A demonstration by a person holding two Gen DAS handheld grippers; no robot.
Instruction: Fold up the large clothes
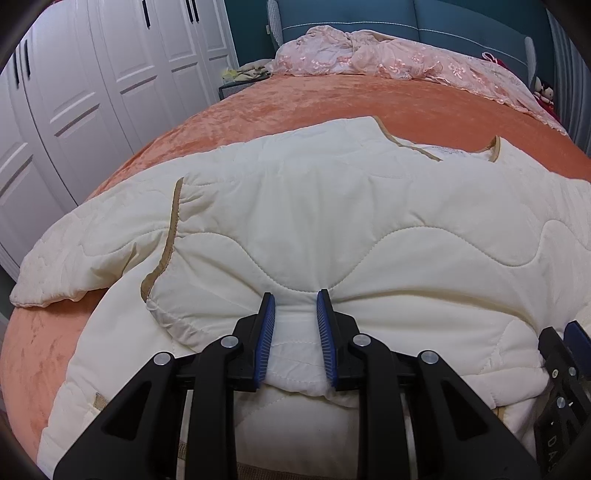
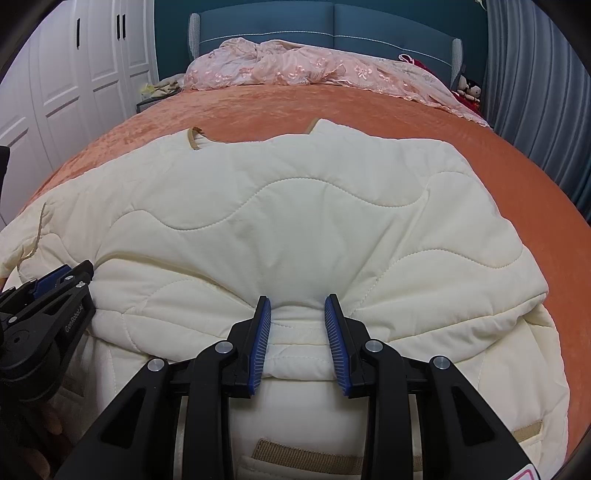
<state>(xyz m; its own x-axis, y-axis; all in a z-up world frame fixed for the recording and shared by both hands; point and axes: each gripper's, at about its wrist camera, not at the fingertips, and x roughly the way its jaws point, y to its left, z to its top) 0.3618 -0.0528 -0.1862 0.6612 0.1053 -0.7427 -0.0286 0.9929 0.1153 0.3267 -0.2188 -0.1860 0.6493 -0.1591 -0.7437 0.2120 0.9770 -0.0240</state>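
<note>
**Inspector:** State the location of the garment.

**Assistant:** The cream quilted jacket lies spread across the orange bedspread, collar end toward the headboard. Its near hem is folded up over the body, so a doubled edge faces the cameras. One sleeve trails off to the left in the left wrist view.

**Inspector:** Left hand-held gripper?

**Assistant:** The left hand-held gripper is closed on the folded edge of the jacket; cloth is bunched and puckered between its blue pads.

**Inspector:** Right one?

**Assistant:** The right hand-held gripper likewise clamps a thick roll of the same edge, pads pressing both sides. The two sit side by side along the fold, each visible at the margin of the other's view.

**Inspector:** Surroundings?

**Assistant:** Pink lace bedding is heaped at the head of the bed. White wardrobe doors stand to the left, a grey curtain to the right.
</note>
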